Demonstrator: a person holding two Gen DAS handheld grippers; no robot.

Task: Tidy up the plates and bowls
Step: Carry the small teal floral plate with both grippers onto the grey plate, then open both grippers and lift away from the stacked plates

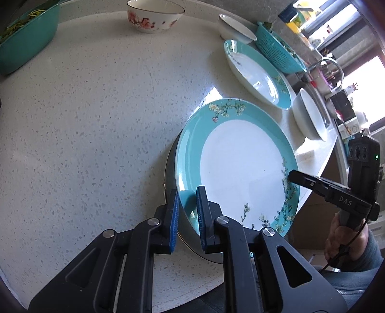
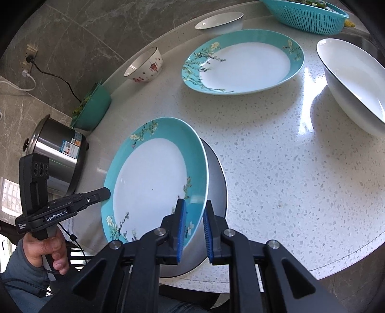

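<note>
A teal-rimmed plate with blossom branches [image 1: 240,166] [image 2: 154,183] hangs slightly tilted just over a dark grey plate [image 1: 170,168] [image 2: 217,183] near the counter's front edge; whether the two touch I cannot tell. My left gripper [image 1: 188,195] is shut on the teal plate's rim, its blue pads on either side of it. On the opposite rim my right gripper [image 2: 195,203] is shut the same way. Each gripper also shows in the other's view, the right gripper [image 1: 292,174] and the left gripper [image 2: 107,192], each held by a hand.
On the speckled counter [image 2: 276,168] sit a second teal plate [image 1: 257,72] [image 2: 245,62], a large white bowl [image 1: 310,115] [image 2: 353,84], a floral bowl [image 1: 154,16] [image 2: 144,65], a small white dish [image 2: 219,21], a teal colander [image 2: 310,16], a teal bowl of greens [image 2: 93,108] and a steel cooker [image 2: 60,144].
</note>
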